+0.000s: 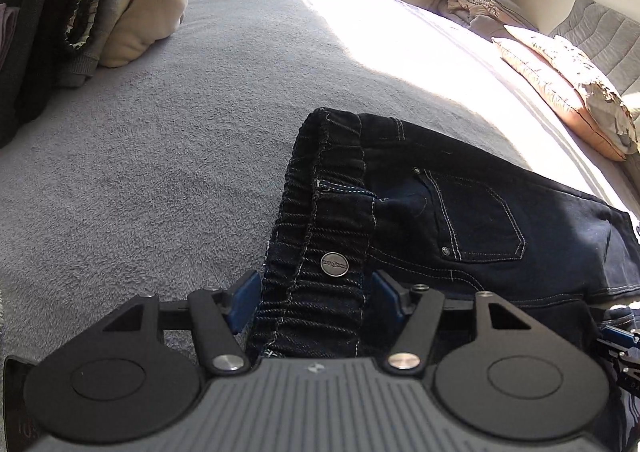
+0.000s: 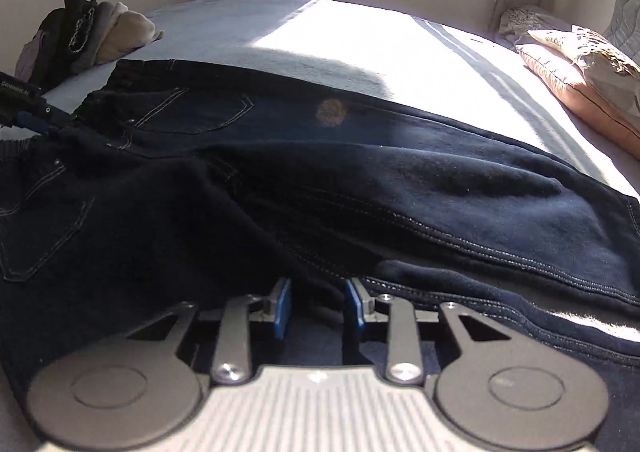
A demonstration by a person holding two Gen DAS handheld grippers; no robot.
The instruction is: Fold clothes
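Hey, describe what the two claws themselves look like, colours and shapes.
Both match: the left claw and right claw each have blue pads on black linkage bars with silver pivot screws, two round black discs, and a ribbed grey housing between them. No cables or sleeves show.

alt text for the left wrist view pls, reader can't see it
The left gripper straddles the elastic waistband of dark jeans lying on a grey bedspread, blue pads either side of the bunched fabric near the metal button. Folded clothes are piled far left; pillows far right.
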